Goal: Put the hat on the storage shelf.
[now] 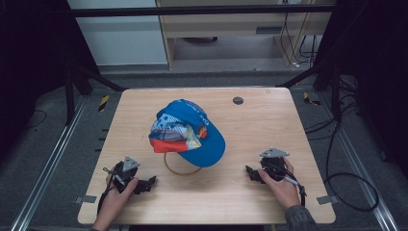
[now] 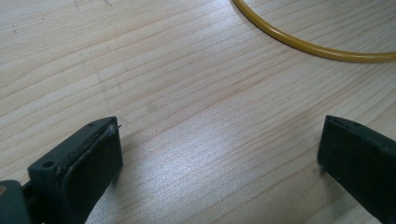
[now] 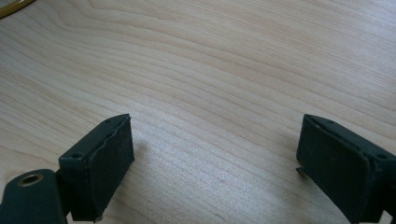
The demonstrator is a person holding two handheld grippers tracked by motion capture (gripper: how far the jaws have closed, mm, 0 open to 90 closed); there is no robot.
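A blue cap [image 1: 190, 131] with red, white and yellow panels lies in the middle of the wooden table [image 1: 269, 120]. A thin yellow ring [image 1: 179, 168] [image 2: 308, 44] pokes out from under its near edge. My left gripper [image 1: 149, 183] [image 2: 219, 158] rests low on the table at the front left, open, its jaws spread wide over bare wood with the ring just beyond them. At the front right my right gripper [image 1: 250, 172] [image 3: 215, 158] also rests open on bare wood, a sliver of the ring [image 3: 11, 7] at the top left corner of its view.
A small dark round plug [image 1: 237, 100] sits in the tabletop at the back right. Black frame struts and cables surround the table, with metal rails along both sides on the floor. Bare wood stretches between the grippers and the cap.
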